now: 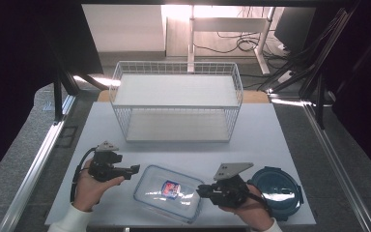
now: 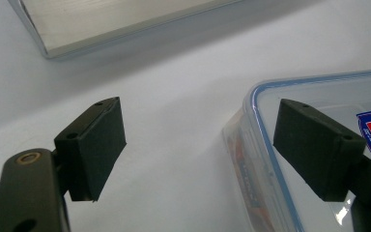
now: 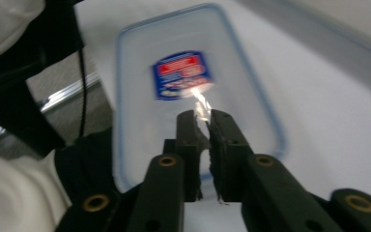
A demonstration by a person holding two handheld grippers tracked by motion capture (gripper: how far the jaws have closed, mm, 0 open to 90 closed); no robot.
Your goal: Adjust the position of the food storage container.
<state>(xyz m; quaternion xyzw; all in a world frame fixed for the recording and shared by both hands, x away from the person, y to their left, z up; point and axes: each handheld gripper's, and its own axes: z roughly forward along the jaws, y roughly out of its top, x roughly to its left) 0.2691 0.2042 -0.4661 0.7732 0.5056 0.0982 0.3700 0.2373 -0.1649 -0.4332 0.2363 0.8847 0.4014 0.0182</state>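
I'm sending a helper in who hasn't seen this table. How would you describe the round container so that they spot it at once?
Start from the white wire basket at the far middle of the white table, then come to the near edge on the person's right. There, just behind the right gripper, lies the round container. It is dark blue and circular, unlike the clear rectangular box beside it.

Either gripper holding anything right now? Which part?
Nothing held. Left gripper is open beside the clear container, straddling its rim without contact. Right gripper is shut above the container, nothing visible between its jaws.
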